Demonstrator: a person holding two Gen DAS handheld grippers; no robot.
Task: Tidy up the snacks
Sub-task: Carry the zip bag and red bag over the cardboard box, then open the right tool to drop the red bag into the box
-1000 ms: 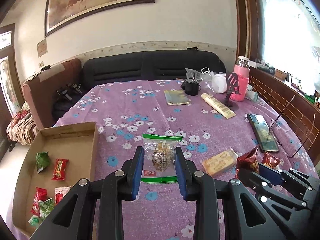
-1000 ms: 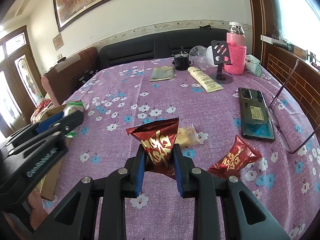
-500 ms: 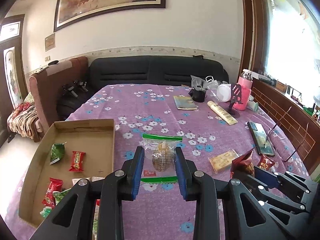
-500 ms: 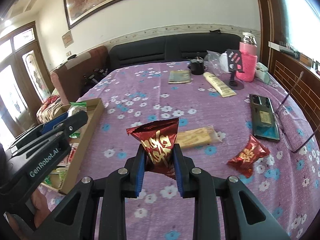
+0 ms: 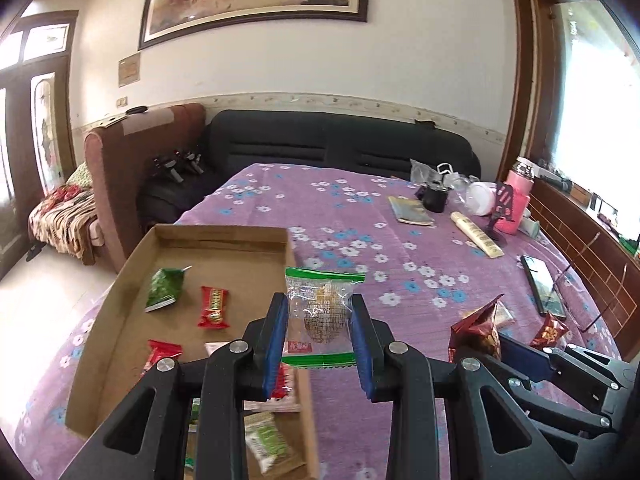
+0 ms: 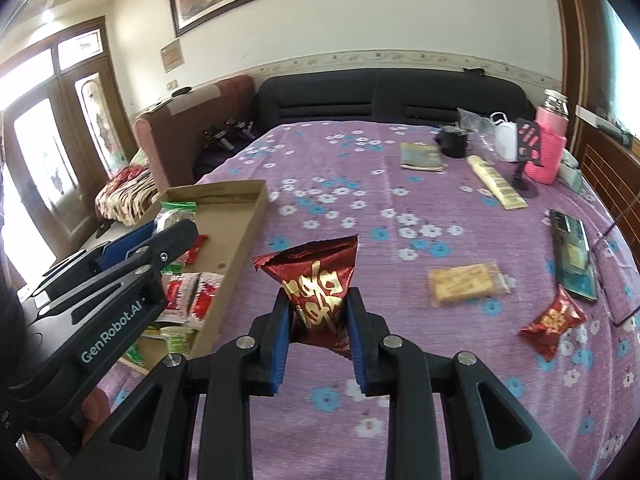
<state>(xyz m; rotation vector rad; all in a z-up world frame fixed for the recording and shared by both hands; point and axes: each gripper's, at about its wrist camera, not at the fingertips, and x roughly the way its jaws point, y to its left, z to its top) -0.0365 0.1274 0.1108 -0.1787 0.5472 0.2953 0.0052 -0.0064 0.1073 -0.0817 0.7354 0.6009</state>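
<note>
My left gripper (image 5: 320, 312) is shut on a clear snack bag with green edges (image 5: 322, 312), a round biscuit inside, held above the right rim of the cardboard box (image 5: 132, 280). The box holds a green packet (image 5: 164, 290), a red packet (image 5: 214, 306) and several more. My right gripper (image 6: 316, 312) is shut on a dark red foil packet with gold letters (image 6: 316, 280), above the purple cloth to the right of the box (image 6: 240, 224). A wrapped biscuit bar (image 6: 462, 284) and a second red foil packet (image 6: 554, 322) lie on the cloth.
The table has a purple flowered cloth (image 6: 360, 184). On the right lie a phone (image 6: 572, 256) and wire glasses. Farther back are a booklet (image 6: 422, 156), a black cup (image 6: 454, 142), a cream tube (image 6: 496, 188), a phone stand (image 6: 528, 160) and a pink bottle (image 6: 550, 144). A black sofa stands behind.
Both grippers have moved left toward the cardboard box, each keeping its snack. The left gripper's bag now hangs over the box's right rim; the box fills more of both views.
</note>
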